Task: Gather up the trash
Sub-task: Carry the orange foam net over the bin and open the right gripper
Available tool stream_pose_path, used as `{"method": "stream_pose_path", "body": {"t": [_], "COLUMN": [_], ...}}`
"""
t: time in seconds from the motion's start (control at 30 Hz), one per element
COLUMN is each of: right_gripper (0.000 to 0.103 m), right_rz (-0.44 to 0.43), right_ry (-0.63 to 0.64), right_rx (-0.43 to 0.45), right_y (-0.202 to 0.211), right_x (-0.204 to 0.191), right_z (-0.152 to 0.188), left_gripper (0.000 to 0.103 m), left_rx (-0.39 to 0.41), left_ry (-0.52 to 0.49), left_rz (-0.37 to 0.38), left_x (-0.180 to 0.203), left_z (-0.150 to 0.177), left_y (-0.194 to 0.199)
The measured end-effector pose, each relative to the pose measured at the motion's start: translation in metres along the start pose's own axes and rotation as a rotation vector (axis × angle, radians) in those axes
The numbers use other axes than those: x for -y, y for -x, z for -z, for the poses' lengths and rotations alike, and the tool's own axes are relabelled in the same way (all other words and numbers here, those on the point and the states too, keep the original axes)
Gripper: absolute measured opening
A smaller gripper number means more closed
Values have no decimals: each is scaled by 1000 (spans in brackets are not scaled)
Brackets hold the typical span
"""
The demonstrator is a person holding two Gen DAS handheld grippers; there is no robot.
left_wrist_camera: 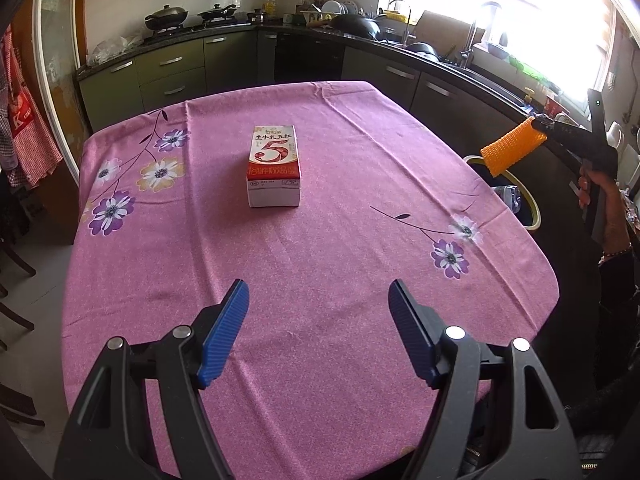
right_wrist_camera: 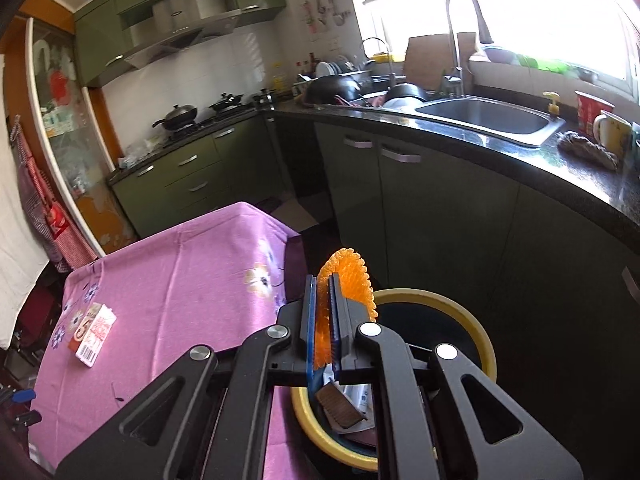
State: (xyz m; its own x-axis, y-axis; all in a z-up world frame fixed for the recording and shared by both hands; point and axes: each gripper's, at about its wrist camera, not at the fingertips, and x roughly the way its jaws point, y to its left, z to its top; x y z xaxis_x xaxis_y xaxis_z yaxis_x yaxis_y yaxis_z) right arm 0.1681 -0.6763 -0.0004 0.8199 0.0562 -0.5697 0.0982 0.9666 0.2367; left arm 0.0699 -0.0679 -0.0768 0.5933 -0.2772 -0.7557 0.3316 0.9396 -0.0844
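A red and white drink carton [left_wrist_camera: 274, 166] lies flat on the pink flowered tablecloth [left_wrist_camera: 304, 248], past the middle; it also shows in the right wrist view [right_wrist_camera: 93, 334]. My left gripper [left_wrist_camera: 318, 298] is open and empty above the near part of the table. My right gripper [right_wrist_camera: 323, 282] is shut on an orange foam net sleeve [right_wrist_camera: 350, 280] and holds it over the yellow-rimmed trash bin [right_wrist_camera: 476, 328] beside the table's right edge. The sleeve [left_wrist_camera: 513, 146] and the bin [left_wrist_camera: 530, 204] also show in the left wrist view. The bin holds some wrappers [right_wrist_camera: 344, 404].
Dark green kitchen cabinets and a black counter [right_wrist_camera: 500, 152] with a steel sink [right_wrist_camera: 488, 120] run behind and to the right of the bin. A stove with pans [left_wrist_camera: 168, 18] is at the back. Chairs stand at the table's left side [left_wrist_camera: 12, 264].
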Motion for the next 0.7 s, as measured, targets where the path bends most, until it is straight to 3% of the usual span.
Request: {"method": "stream_pose_path", "body": {"t": [0.23,0.53,0.6,0.63,0.7], "right_gripper": [7,9,22,35,39], "right_rz": [79,155,197,215,217], "right_ry": [-88,-160,-168,-173,-183], "right_rx": [-27,-103,-102,-96,-74], "right_y": [-51,-104,-105,-104,-95], "right_x": [38,58,58,60,63], "right_z": [5,22,26,28,31], "left_gripper": [69,69,71,73,75], "left_rx": [-12,-25,-27,-27,-29], "left_ry": [-4,-14,-13,-10,-4], "left_rz": [-8,-3,-6,-9,-10], "left_x": [2,4,4,3,1], "left_z": [-2,-3,-2,-2,-3], "left_y": [-4,-9,-10,-11,-13]}}
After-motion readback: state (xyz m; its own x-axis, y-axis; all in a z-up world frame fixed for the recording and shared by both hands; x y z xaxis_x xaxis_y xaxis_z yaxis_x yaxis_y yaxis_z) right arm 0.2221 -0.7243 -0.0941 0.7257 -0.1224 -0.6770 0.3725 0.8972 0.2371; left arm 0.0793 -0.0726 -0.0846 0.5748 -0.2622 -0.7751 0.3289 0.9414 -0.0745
